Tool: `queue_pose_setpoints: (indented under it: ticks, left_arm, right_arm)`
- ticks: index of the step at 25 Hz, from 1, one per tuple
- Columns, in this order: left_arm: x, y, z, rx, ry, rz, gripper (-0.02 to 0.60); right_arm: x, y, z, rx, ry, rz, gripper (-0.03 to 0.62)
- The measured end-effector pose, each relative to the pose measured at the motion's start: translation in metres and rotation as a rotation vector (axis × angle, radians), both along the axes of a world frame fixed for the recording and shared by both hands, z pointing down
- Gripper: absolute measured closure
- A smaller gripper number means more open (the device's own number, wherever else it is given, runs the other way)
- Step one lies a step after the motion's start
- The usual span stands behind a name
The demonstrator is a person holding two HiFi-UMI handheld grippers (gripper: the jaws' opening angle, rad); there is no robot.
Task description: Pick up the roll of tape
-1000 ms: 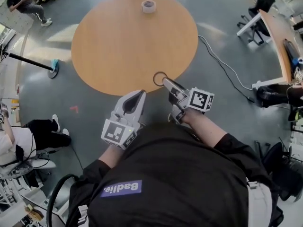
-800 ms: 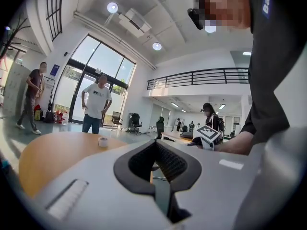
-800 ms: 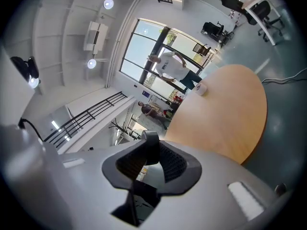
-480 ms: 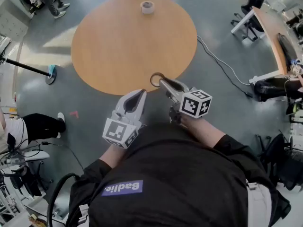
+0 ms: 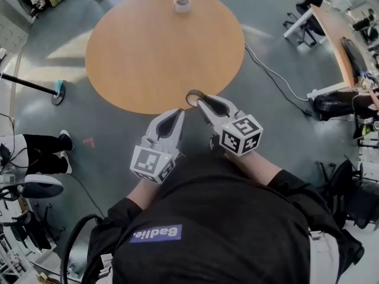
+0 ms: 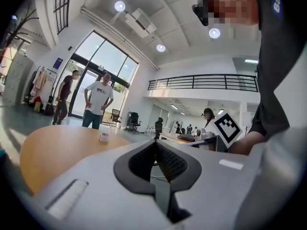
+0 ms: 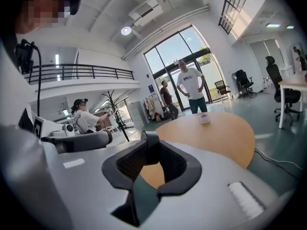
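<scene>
My right gripper (image 5: 199, 100) is closed on the dark roll of tape (image 5: 188, 94). In the right gripper view the 2 jaws pinch its thin band at their tips, and the roll stands on edge between them. In the head view this roll is at the near edge of the round wooden table (image 5: 148, 58), tilted. I cannot tell whether it touches the table top.

My left gripper (image 5: 177, 113) is just beside the right one, off the table, near its edge. Its 2 jaws are pressed together with nothing between them.

A white roll of tape (image 5: 182, 4) lies flat at the far edge of the table, well apart from both grippers. Behind it stands a person in a white shirt (image 7: 190, 87).
</scene>
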State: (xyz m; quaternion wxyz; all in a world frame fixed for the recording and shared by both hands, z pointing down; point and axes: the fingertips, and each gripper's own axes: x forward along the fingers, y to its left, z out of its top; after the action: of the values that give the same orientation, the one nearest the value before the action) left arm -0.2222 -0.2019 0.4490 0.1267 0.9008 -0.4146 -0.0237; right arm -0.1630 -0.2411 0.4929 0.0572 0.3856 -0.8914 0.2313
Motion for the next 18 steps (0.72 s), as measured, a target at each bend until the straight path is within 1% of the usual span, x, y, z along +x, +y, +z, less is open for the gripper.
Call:
queue_pose_setpoints:
  ticks: [5,9,11,14,15,18]
  left_arm:
    - [-0.003,0.01,0.014,-0.032,0.031,0.005,0.563]
    - [0.021,0.025,0.017,-0.066,0.085,0.022,0.563]
    - [0.027,0.035,0.016,-0.055,0.073,0.026,0.563]
    - [0.023,0.04,0.004,0.023,0.019,-0.005,0.563]
    - [0.026,0.047,0.0,0.038,0.007,-0.017,0.562]
    - [0.048,0.084,-0.01,0.023,-0.009,-0.037,0.563]
  right_arm:
    - [-0.007,0.018,-0.001,0.052,0.067,-0.009,0.512]
    - [0.012,0.036,0.002,0.032,0.096,-0.008,0.513]
    - [0.017,0.046,0.0,0.041,0.094,-0.01,0.513]
    - [0.016,0.047,-0.013,0.105,0.056,-0.032,0.513]
    - [0.021,0.053,-0.016,0.115,0.049,-0.039,0.513]
    - [0.043,0.089,-0.02,0.109,0.039,-0.057,0.513]
